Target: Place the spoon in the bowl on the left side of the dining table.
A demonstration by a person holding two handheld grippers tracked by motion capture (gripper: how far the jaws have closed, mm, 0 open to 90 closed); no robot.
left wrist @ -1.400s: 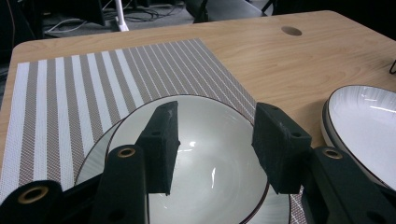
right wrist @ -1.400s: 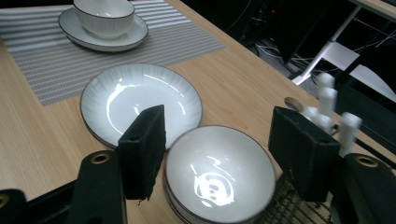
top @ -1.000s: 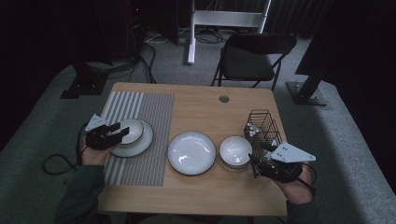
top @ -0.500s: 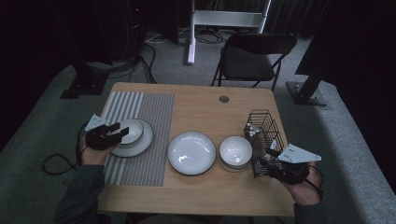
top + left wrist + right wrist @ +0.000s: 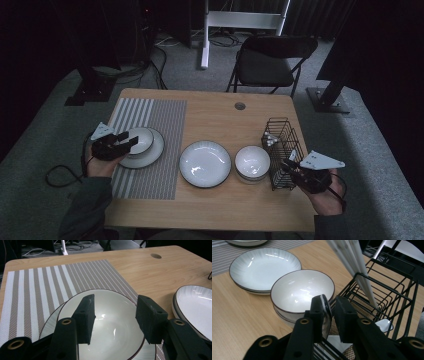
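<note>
Pale wooden table; right hand-held gripper pinching glossy white spoon in black wire basket.

I see a dim, dark-edged high view; the gripper views look brighter, with glare on the bowl.

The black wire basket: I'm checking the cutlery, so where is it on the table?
In the high view, the black wire basket stands near the table's right edge, just right of the small white bowl, with the right claw at its near end.
</note>
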